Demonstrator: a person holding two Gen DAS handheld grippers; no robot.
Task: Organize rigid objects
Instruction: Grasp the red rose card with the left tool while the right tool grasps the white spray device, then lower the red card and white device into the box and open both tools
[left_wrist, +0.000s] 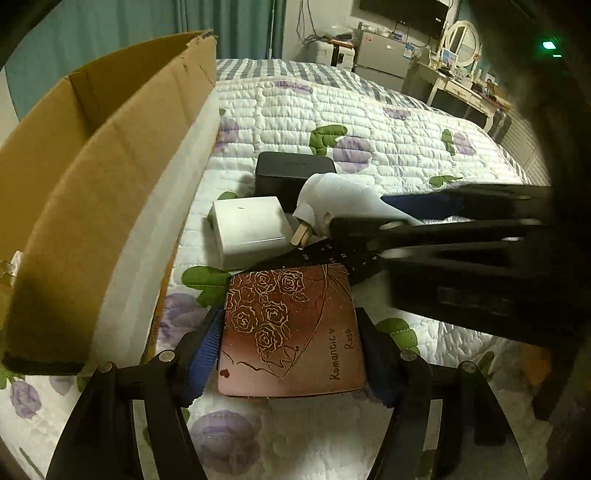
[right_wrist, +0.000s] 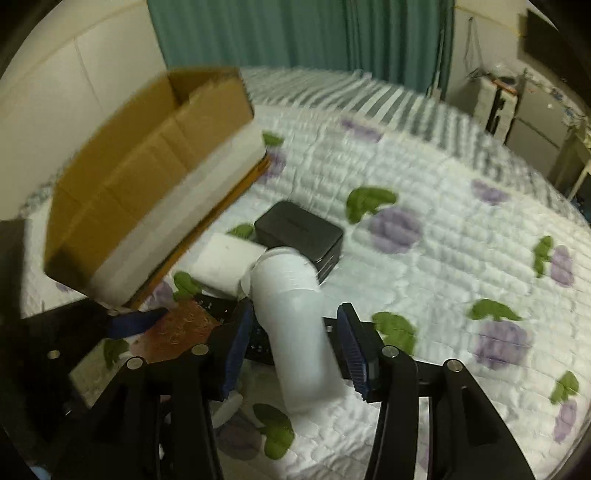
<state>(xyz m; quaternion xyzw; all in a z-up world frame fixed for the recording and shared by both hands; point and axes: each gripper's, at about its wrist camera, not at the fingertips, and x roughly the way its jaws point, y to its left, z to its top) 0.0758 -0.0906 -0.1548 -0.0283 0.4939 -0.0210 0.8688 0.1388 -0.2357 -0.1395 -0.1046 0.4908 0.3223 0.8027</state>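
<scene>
A pink rose-print box (left_wrist: 291, 332) marked "Romantic Rose" lies on the quilt between the fingers of my left gripper (left_wrist: 291, 339), which is shut on its sides. A white plug adapter (left_wrist: 343, 199) sits between the fingers of my right gripper (right_wrist: 295, 332); the jaws stand a little wider than it, with a gap on its right. The right gripper also shows in the left wrist view (left_wrist: 388, 218). A white square box (left_wrist: 247, 230), a black box (left_wrist: 291, 177) and a black remote (left_wrist: 332, 258) lie together beside the adapter. An open cardboard box (left_wrist: 92, 177) stands on the left.
Everything lies on a bed with a white quilt (right_wrist: 443, 229) printed with purple flowers. Teal curtains (right_wrist: 295, 33) hang behind. A vanity desk with a mirror (left_wrist: 461, 40) and a small fridge (left_wrist: 384, 55) stand at the far right.
</scene>
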